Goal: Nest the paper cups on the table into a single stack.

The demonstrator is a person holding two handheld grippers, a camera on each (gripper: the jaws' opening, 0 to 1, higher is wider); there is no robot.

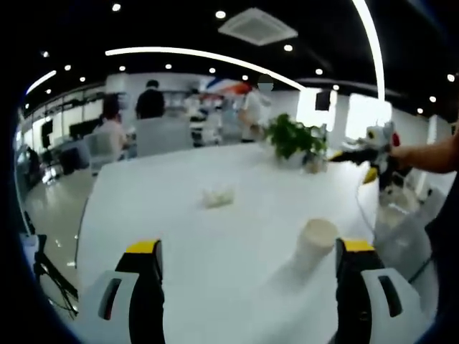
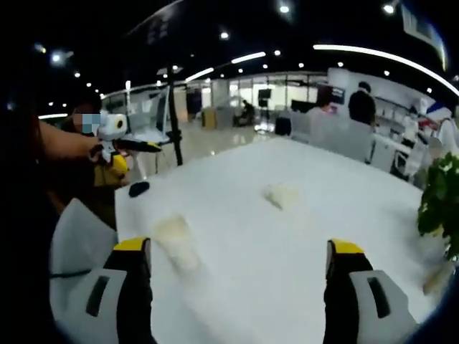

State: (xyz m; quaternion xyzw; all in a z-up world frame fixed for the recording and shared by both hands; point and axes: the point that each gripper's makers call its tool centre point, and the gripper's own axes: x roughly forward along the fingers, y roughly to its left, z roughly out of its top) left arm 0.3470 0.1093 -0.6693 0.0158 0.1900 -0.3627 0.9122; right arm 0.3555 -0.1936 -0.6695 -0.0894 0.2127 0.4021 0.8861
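Observation:
On the white table (image 1: 179, 236), an upright white paper cup (image 1: 315, 242) stands just left of my left gripper's right jaw. A second paper cup (image 1: 219, 196) lies on its side farther out, near the table's middle. My left gripper (image 1: 249, 247) is open and holds nothing. In the right gripper view the upright cup (image 2: 176, 240) is beside the left jaw and the lying cup (image 2: 282, 195) is farther ahead. My right gripper (image 2: 239, 247) is open and holds nothing. Each gripper also appears in the other's view, hand-held: the right gripper (image 1: 373, 154) and the left gripper (image 2: 115, 143).
A potted green plant (image 1: 294, 136) stands at the far side of the table, also seen as the plant (image 2: 441, 197). A small black object (image 2: 138, 188) lies near a table corner. Chairs and people fill the office behind. A tripod (image 2: 172, 115) stands beyond the table.

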